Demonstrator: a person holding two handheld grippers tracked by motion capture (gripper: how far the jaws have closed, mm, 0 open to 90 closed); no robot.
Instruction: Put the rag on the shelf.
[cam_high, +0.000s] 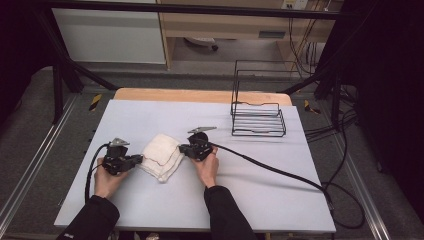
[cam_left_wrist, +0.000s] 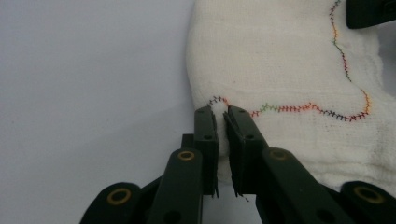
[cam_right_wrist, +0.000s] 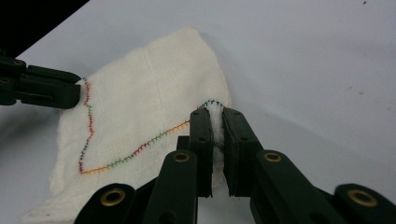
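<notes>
Cloth (cam_high: 161, 156) pinched at two edges, one hand-held gripper each side.
White folded cloth with multicolour zigzag stitching lies flat on the table (cam_high: 150, 115), toward the person's side, well apart from the black wire rack (cam_high: 258, 120) at the far right of the table. Left hand-held gripper (cam_high: 138, 160) sits at the cloth's left edge, jaws pressed together on a fold of the cloth right at the stitched hem; left gripper view shows the fabric nipped between the jaws. Right hand-held gripper (cam_high: 182, 148) sits at the cloth's right edge, jaws likewise clamped on a pinch of cloth by the stitch line; right gripper view shows white fabric squeezed between them. Both hands rest on the table just beside the cloth, cables trailing away from it.
</notes>
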